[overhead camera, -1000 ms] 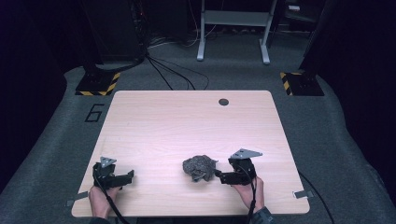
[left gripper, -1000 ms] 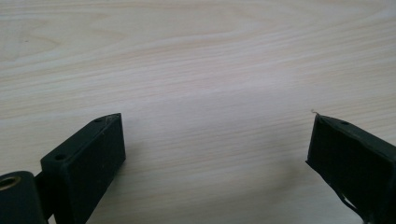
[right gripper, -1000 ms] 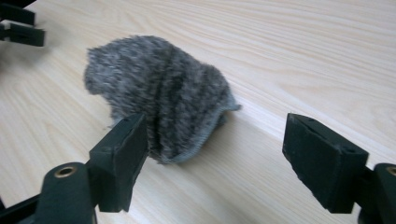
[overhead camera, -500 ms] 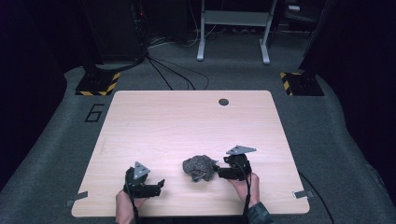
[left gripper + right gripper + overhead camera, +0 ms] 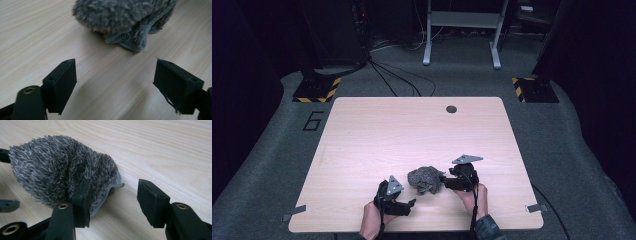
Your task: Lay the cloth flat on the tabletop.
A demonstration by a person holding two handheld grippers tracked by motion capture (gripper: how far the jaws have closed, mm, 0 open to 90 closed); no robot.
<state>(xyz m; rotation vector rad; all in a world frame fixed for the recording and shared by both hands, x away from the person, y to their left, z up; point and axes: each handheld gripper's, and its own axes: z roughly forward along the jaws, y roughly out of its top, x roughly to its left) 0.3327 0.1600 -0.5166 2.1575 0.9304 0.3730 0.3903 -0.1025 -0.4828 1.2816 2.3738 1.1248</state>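
A crumpled grey fluffy cloth [image 5: 426,179] lies on the table near its front edge. My left gripper [image 5: 411,203] sits low at the cloth's front left and points toward it. In the left gripper view the jaws [image 5: 118,82] stand apart over bare wood, having just been closing, with the cloth [image 5: 122,17] a short way ahead of them. My right gripper [image 5: 444,180] is at the cloth's right side. Its jaws [image 5: 117,200] have just been closing too. The cloth's hemmed edge [image 5: 62,170] lies by one finger [image 5: 83,197] and reaches a little into the gap, and the pads do not press on it.
The light wooden table [image 5: 412,130] has a dark round grommet [image 5: 451,109] near its far edge. Grey carpet surrounds it, with a "6" mark [image 5: 313,120] at the left. Striped stand bases [image 5: 317,90] flank the far corners, and cables run behind.
My left gripper has slid right along the front edge, from the table's left part to just beside the cloth. The right gripper stayed at the cloth's right side.
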